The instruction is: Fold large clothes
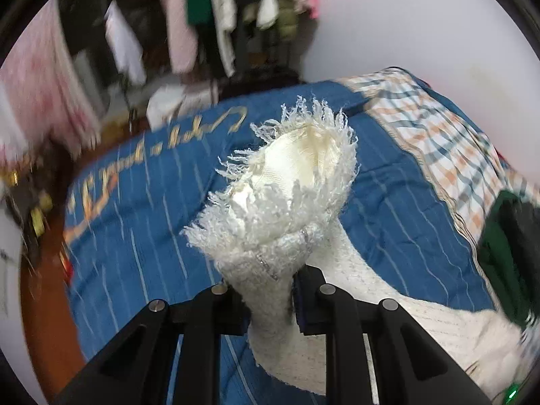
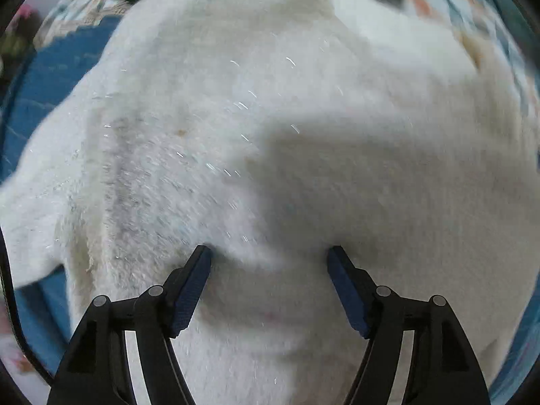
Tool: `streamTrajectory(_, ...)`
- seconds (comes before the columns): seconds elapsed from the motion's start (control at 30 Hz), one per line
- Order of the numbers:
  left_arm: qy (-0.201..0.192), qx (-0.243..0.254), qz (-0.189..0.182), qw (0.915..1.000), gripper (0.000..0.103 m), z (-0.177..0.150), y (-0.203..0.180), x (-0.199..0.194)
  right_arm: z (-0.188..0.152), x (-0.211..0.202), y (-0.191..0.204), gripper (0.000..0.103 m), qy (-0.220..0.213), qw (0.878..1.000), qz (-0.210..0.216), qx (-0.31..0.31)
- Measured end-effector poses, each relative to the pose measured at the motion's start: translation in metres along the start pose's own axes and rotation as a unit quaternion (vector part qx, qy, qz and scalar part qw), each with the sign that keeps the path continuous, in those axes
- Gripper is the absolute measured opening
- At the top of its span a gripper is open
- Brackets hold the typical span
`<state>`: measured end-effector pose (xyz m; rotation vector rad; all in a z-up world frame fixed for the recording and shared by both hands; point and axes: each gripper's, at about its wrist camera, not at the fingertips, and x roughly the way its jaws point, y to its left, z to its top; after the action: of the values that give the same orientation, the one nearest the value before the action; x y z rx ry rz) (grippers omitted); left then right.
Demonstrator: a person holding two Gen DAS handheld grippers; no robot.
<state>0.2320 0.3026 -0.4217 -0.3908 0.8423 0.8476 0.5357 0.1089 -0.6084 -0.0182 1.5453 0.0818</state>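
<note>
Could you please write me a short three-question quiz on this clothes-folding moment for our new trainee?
1. True or false: the left gripper is clamped on a fringed end of the white garment.
2. The right gripper is: A) shut on the garment, B) open above the garment, C) holding a hanger.
3. Fill in: the garment lies on a ____ bedspread with thin pale stripes.

Key: 1 true; 2 B; 3 blue.
</note>
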Motion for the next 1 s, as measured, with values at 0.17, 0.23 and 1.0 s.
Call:
streamTrajectory(0.17,-0.058,0.113,0.015,0.9918,0.015,-0.01,-0.058,-0.058,0.003,-0.031,-0.005,0.074,-0.001,0.999,0.03,0.023)
streamTrajectory(0.23,-0.071,0.152,-0.006,0.9858,0.015,-0.024,-0.089,-0.087,-0.003,-0.049,-0.016,0.078,-0.022,0.999,0.013,0.026)
streamTrajectory(1.0,0.123,0.415,-0.228,0.8723,0.082,-0.37,-0.437,-0.179,-0.153,-0.036,-0.403,0.083,0.006,0.947,0.055,0.316)
